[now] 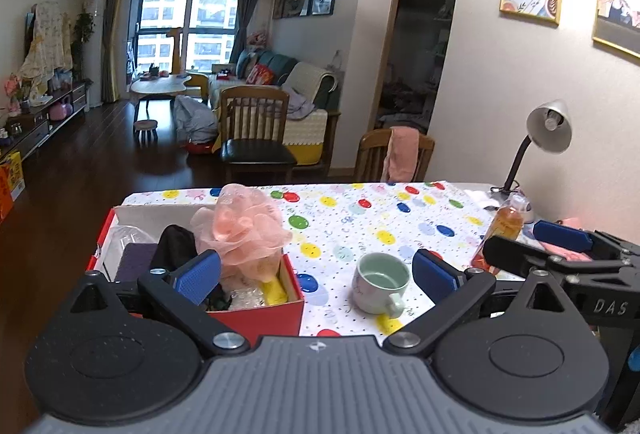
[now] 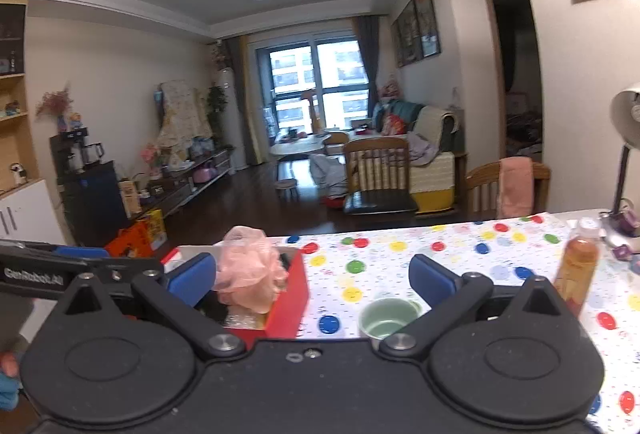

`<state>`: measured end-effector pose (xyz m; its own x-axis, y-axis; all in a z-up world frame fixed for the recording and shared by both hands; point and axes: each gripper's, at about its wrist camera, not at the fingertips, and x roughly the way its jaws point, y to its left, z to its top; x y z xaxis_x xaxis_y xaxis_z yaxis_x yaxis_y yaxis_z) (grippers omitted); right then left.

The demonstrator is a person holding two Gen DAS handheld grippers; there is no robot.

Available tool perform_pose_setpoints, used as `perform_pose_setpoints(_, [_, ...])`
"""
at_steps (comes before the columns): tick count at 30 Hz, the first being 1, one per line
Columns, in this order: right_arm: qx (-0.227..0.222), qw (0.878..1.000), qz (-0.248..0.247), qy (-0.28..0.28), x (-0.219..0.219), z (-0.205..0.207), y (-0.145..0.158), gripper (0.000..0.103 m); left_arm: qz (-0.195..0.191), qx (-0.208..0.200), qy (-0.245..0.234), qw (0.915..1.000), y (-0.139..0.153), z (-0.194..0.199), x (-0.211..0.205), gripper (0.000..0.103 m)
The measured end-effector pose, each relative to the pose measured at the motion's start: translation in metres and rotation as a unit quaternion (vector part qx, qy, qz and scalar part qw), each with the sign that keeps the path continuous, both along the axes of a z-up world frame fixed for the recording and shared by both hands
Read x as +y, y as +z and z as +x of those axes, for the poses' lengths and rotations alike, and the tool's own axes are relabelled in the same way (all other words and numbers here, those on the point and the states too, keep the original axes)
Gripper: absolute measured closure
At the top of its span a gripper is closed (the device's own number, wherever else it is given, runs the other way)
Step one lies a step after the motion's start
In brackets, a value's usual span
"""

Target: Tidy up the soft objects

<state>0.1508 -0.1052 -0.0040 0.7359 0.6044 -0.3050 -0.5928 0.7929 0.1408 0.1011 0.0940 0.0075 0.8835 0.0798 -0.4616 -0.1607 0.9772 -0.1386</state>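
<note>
Both tongs — left tongs (image 1: 316,276), right tongs (image 2: 312,282) — gape wide, empty, above the red box (image 1: 260,318) rim and cup (image 1: 380,284).

Both black plastic grippers, left gripper (image 1: 316,276) and right gripper (image 2: 312,280), got blue ribbed pads (image 1: 198,276), silver pivot screws, round black hubs.

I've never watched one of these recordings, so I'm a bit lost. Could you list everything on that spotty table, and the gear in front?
box: one, red, left end of the table
bath puff: one, pink, on top of the things in the box
other box contents: dark cloth, clear plastic, something yellow; count unclear
cup: one, pale green, empty, right of the box
bottle: one, amber drink, near the table's right end
lamp: one, silver, far right corner
tablecloth: one, white with coloured spots
left gripper: blue pads, open, empty
right gripper: blue pads, open, empty
</note>
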Motion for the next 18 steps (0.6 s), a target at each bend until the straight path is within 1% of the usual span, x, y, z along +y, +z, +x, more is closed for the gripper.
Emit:
perform_pose_setpoints(3, [-0.002,1.000,-0.004,-0.006,-0.0026,-0.0028,-0.0012,0.000,0.001,-0.002,-0.001,1.0000,0.0000,-0.0020,-0.0030,0.000])
perform_pose_setpoints(6, [-0.007,1.000,-0.007,-0.014,-0.0035,-0.0051,0.0001,0.000,-0.001,0.004,-0.003,1.0000,-0.0006,-0.0020,-0.0058,0.000])
perform_pose_setpoints(9, [-0.001,1.000,-0.003,-0.025,-0.0065,-0.0065,0.0007,0.000,0.003,0.007,0.001,1.0000,-0.0008,-0.0027,-0.0072,0.000])
perform_pose_setpoints(13, [0.008,1.000,-0.002,-0.027,-0.0079,-0.0091,-0.0013,0.000,-0.001,-0.002,0.007,1.0000,0.0001,-0.0054,-0.0057,0.000])
perform_pose_setpoints(18, [0.011,0.999,-0.003,-0.031,-0.0076,-0.0107,-0.0011,0.000,0.005,-0.008,0.002,1.0000,0.0017,-0.0084,-0.0069,0.000])
